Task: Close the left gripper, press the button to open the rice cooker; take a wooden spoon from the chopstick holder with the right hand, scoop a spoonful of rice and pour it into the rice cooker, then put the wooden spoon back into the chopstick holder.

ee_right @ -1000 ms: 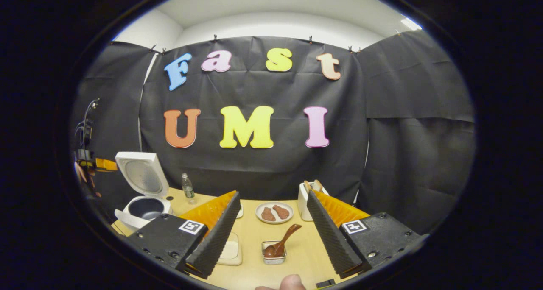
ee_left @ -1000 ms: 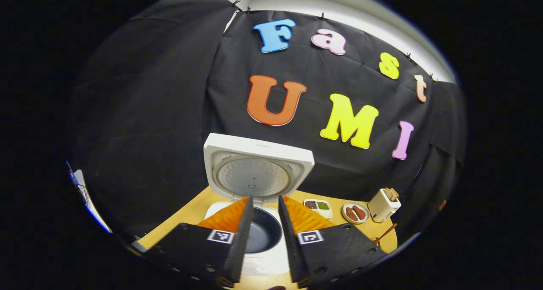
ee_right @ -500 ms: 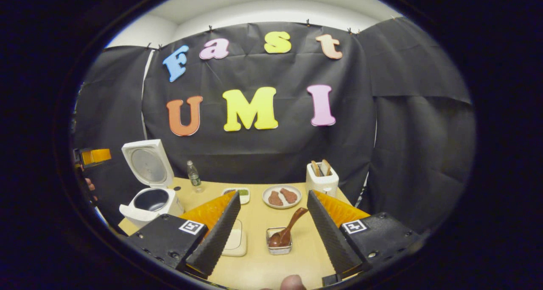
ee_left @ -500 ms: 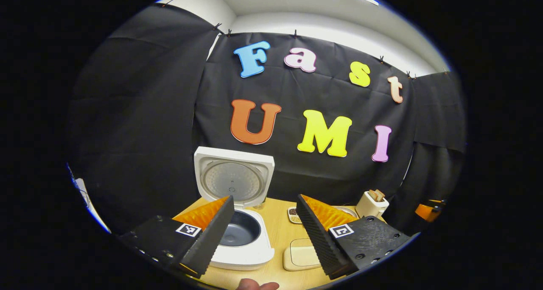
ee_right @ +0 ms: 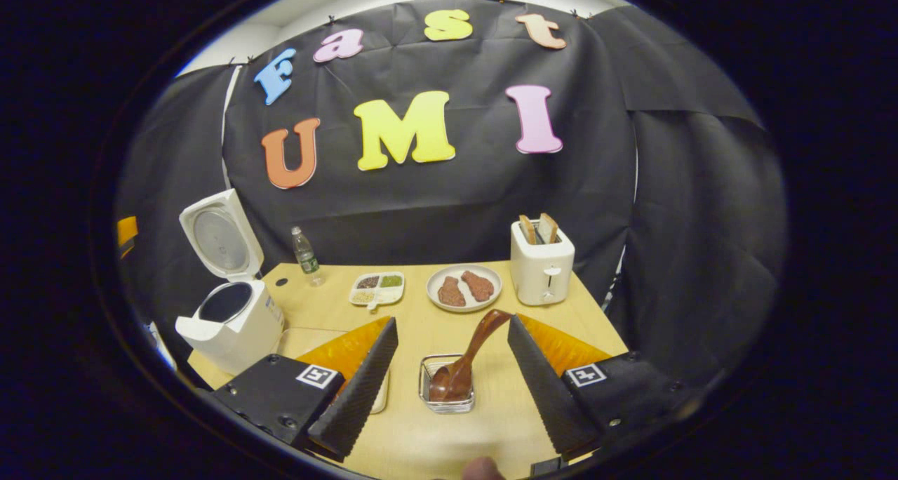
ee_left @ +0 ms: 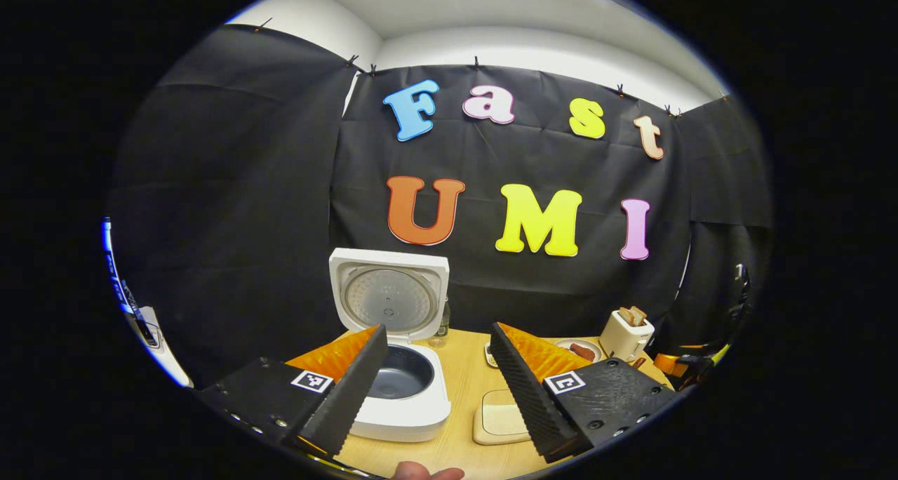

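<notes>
From my seat, the white square rice cooker (ee_right: 231, 322) sits lid-up at the table's left. Left gripper (ee_left: 438, 385) is spread, empty; right gripper (ee_right: 449, 382) likewise, framing the dark wooden spoon (ee_right: 466, 357) leaning in its clear holder (ee_right: 447, 401). Light, stiff, likely smooth: I'd pinch mid-handle.

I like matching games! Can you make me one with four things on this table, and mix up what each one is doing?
Things:
1. rice cooker
2. wooden spoon
3. toaster
4. plate

States:
A. holds two brown pieces
B. lid standing open
C. bread sticking out the top
D. leaning in the chopstick holder

Pairs: 1-B, 2-D, 3-C, 4-A
</notes>
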{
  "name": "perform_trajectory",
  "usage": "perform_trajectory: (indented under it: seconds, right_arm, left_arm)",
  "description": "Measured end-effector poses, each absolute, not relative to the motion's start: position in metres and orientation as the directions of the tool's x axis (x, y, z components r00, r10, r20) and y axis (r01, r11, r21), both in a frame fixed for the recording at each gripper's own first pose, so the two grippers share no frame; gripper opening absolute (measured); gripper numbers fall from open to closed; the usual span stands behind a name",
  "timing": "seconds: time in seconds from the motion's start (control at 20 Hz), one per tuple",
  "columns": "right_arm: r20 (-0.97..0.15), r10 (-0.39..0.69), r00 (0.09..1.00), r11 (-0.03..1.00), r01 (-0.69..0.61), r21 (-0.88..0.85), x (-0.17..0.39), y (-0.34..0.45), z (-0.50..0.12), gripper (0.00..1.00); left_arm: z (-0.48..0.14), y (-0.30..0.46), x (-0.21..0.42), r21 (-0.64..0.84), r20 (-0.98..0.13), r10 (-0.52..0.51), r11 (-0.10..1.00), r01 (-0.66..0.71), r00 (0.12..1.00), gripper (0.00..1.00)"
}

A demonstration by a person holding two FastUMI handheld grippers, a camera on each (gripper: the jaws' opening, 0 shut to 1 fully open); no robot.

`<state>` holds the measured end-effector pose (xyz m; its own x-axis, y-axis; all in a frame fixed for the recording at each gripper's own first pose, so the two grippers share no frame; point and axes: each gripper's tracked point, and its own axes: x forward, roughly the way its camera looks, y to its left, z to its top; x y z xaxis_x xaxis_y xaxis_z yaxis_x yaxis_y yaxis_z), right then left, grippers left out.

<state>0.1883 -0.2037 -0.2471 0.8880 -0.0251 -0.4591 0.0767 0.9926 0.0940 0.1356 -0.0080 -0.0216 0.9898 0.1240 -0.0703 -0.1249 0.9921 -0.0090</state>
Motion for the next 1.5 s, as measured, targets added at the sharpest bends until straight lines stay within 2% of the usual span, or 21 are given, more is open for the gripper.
perform_trajectory:
  seconds: [0.15,0.25,0.3,0.6,0.7,0.75,0.8,0.85,0.9,1.05,1.3,1.5]
  right_arm:
    - [-0.512,-0.001,0.859,0.987,0.084,0.139,0.206,-0.211,-0.282,0.99]
    - [-0.547,-0.001,0.837,0.980,0.110,0.165,0.219,-0.219,-0.307,0.86]
    - [-0.566,0.006,0.824,0.975,0.122,0.187,0.224,-0.223,-0.320,0.89]
    - [-0.630,0.075,0.773,0.949,0.139,0.283,0.253,-0.231,-0.371,0.76]
    - [-0.640,0.095,0.762,0.943,0.138,0.304,0.261,-0.229,-0.381,0.60]
    - [-0.641,0.102,0.761,0.940,0.137,0.312,0.263,-0.229,-0.383,0.60]
    - [-0.643,0.107,0.758,0.937,0.138,0.320,0.263,-0.228,-0.385,0.49]
    - [-0.644,0.114,0.757,0.934,0.140,0.330,0.264,-0.228,-0.384,0.46]
    - [-0.641,0.119,0.758,0.931,0.139,0.338,0.263,-0.226,-0.383,0.35]
    - [-0.637,0.117,0.762,0.935,0.131,0.328,0.258,-0.222,-0.375,0.23]
    - [-0.648,0.102,0.755,0.945,0.131,0.301,0.242,-0.210,-0.352,0.18]
    - [-0.597,0.019,0.802,0.964,0.144,0.224,0.233,-0.207,-0.301,0.13]
  left_arm:
    - [-0.020,-0.010,0.141,-0.015,-0.072,0.156,0.987,-0.158,0.985,0.94]
    - [-0.025,-0.014,0.144,-0.017,-0.085,0.171,0.985,-0.173,0.982,0.94]
    - [-0.028,-0.015,0.146,-0.014,-0.096,0.176,0.984,-0.179,0.980,0.94]
    - [-0.038,-0.021,0.149,0.003,-0.136,0.217,0.976,-0.218,0.967,0.94]
    - [-0.041,-0.021,0.150,0.017,-0.147,0.223,0.975,-0.223,0.964,0.94]
    - [-0.041,-0.021,0.150,0.019,-0.151,0.224,0.974,-0.224,0.963,0.94]
    - [-0.041,-0.022,0.150,0.020,-0.153,0.224,0.975,-0.223,0.963,0.94]
    - [-0.040,-0.023,0.150,0.020,-0.155,0.224,0.974,-0.224,0.962,0.94]
    - [-0.040,-0.021,0.150,0.023,-0.153,0.227,0.974,-0.226,0.962,0.94]
    - [-0.036,-0.019,0.150,0.023,-0.138,0.222,0.975,-0.221,0.965,0.94]
    - [-0.031,-0.013,0.152,-0.003,-0.116,0.185,0.983,-0.186,0.976,0.94]
    - [-0.031,-0.003,0.154,-0.031,-0.099,0.143,0.989,-0.147,0.985,0.94]
